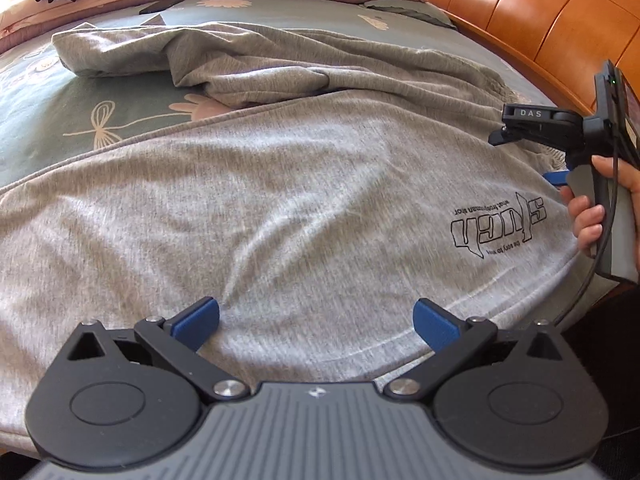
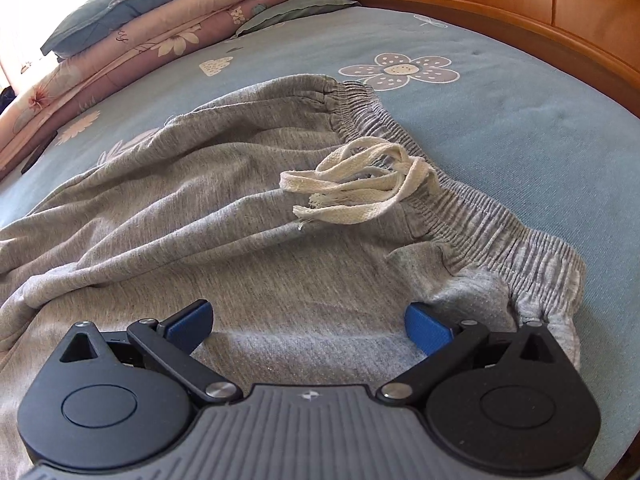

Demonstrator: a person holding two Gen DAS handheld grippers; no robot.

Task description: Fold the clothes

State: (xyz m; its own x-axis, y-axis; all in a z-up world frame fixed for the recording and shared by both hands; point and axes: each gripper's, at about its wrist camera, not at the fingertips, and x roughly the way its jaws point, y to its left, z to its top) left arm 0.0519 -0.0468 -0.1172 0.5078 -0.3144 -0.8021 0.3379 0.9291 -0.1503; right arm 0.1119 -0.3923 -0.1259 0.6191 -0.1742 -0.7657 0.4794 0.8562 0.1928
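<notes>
Over grey sweatpants [image 2: 248, 200] – left gripper [image 1: 316, 320], right gripper [image 2: 308, 320] gaping

L claw [image 1: 316, 320] & R claw [image 2: 308, 322] spread wide.

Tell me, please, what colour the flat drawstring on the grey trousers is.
Cream flat woven drawstring, clearest in the right wrist view.
</notes>
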